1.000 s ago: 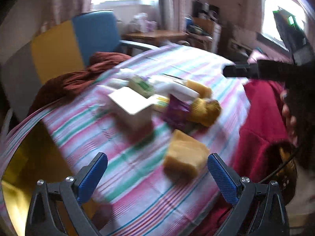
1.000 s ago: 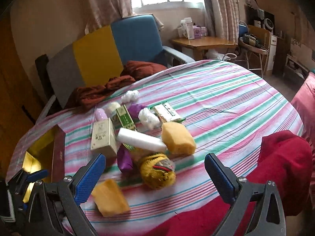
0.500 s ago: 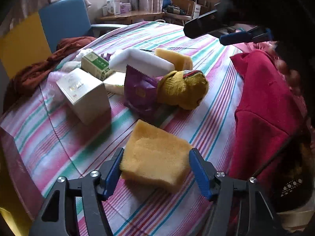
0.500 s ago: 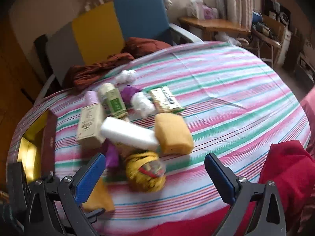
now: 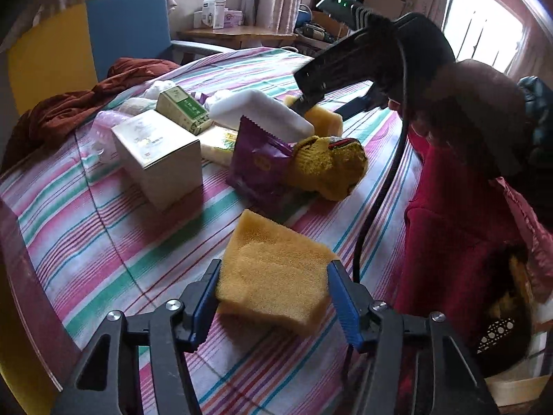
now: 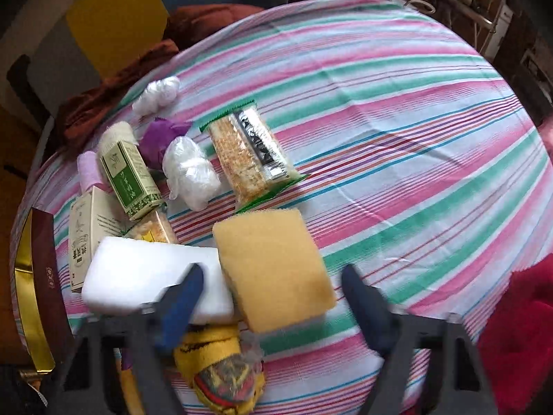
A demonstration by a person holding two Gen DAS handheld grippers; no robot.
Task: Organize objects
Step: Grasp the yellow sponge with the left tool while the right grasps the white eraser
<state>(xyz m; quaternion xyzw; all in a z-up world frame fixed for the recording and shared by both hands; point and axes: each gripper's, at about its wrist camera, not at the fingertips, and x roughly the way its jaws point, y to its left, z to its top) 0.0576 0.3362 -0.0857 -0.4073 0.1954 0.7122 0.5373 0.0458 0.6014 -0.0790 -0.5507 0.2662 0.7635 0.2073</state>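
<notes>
Both claws closing on yellow sponges on the striped tablecloth (image 5: 103, 242).
Left gripper (image 5: 273, 306) pads touch the near sponge (image 5: 273, 276); right gripper (image 6: 273, 314) narrows astride the far sponge (image 6: 273, 269), not yet pressing. Likely light and squashy: grip mid-sides gently.

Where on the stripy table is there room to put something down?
The wide bare stretch of striped tablecloth right of the snack packet and yellow sponge, up to the red cloth, is free. The left side, around the green box and white block, is crowded.
</notes>
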